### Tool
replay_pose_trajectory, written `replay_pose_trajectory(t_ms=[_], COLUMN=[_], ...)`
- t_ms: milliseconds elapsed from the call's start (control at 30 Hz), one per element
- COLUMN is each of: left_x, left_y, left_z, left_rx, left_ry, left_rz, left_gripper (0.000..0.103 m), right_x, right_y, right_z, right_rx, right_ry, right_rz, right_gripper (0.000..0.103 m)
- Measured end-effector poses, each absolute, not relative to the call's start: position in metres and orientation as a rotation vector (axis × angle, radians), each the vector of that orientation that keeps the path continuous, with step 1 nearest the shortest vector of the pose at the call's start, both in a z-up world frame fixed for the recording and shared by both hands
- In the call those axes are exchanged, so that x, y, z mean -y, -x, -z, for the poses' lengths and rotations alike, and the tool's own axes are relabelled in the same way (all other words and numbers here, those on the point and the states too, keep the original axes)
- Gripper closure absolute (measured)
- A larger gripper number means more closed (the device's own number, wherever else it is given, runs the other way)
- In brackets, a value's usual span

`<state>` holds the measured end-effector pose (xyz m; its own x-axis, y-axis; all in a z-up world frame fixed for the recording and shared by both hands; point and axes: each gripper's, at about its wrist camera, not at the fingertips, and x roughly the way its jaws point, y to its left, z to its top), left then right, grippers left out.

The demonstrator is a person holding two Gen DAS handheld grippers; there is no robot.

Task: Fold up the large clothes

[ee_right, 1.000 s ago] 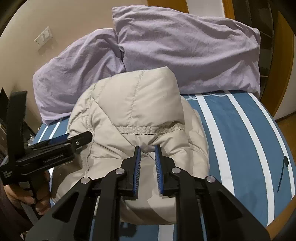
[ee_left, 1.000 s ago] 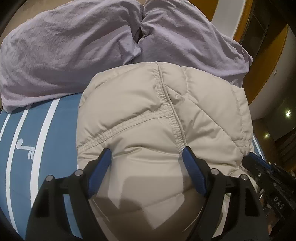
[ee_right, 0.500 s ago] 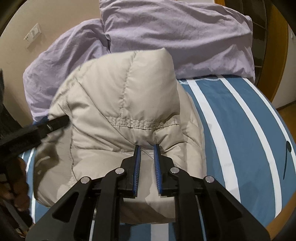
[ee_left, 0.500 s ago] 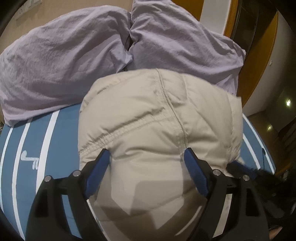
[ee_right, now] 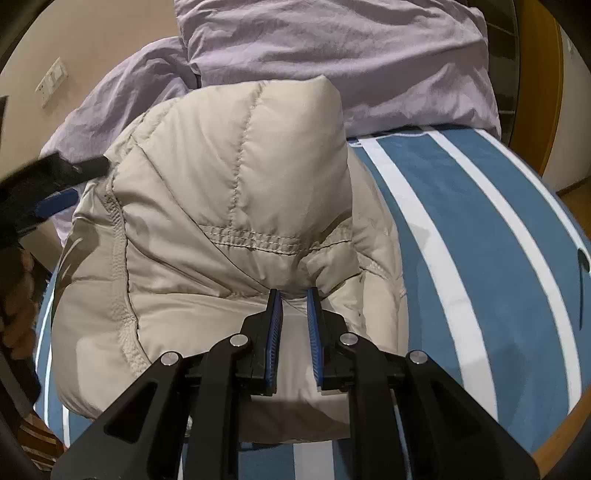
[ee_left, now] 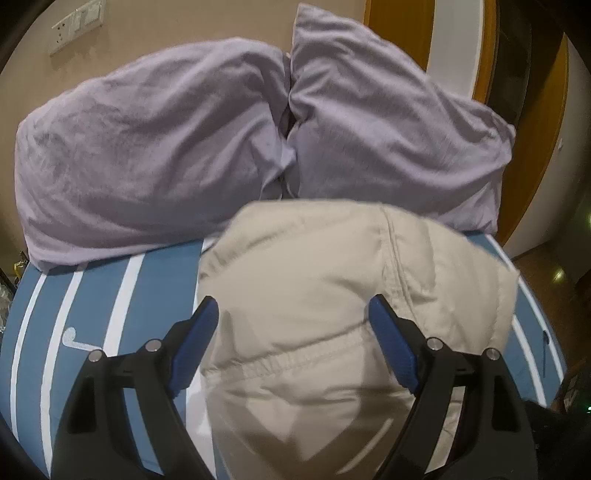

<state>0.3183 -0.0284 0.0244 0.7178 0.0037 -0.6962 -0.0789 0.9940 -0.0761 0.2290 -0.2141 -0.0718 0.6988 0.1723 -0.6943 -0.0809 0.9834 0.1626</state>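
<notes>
Right tongs [ee_right: 294,295] pinch the beige jacket [ee_right: 229,206]; left tongs [ee_left: 293,314] spread, its near hem hidden.

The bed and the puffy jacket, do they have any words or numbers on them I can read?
None: no words or numbers can be read in either view.
The beige jacket shows only stitching.
The blue striped bed cover has a small white golf-club picture, not letters.
The wall plate is plain and blurred.
</notes>
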Motion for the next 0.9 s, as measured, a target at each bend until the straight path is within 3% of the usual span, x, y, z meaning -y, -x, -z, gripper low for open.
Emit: replay_pose_trajectory(t_ms=[133, 200, 333, 667, 900], left_x=[0.029, 0.031, 0.034, 0.045, 0.042], left_y=[-0.322, -0.325, -0.33, -0.333, -0.334], left_z=[-0.007, -0.003, 0.004, 0.016, 0.018], left_rx=[-0.771, -0.773, -0.782, -0.774, -0.776], left_ry=[0.124, 0.119, 0.116, 0.078, 0.103], left_rz=[-0.068, -0.072, -0.068, -0.059, -0.046], left_gripper=[0.019, 0.019, 0.019, 0.019, 0.019], right_x=[0.211, 0.213, 0.214, 0.186, 0.184], right_y=[-0.229, -0.232, -0.24, -0.305, -0.345], right_z=[0.057, 0.047, 0.025, -0.012, 0.012], right_rx=[-0.764, -0.746, -0.676, -0.555, -0.627], right_ry=[-0.106, -0.121, -0.131, -0.058, -0.021], right_rz=[-0.132, -0.128, -0.111, -0.093, -0.052], right_gripper=[0.084, 0.075, 0.048, 0.047, 0.047])
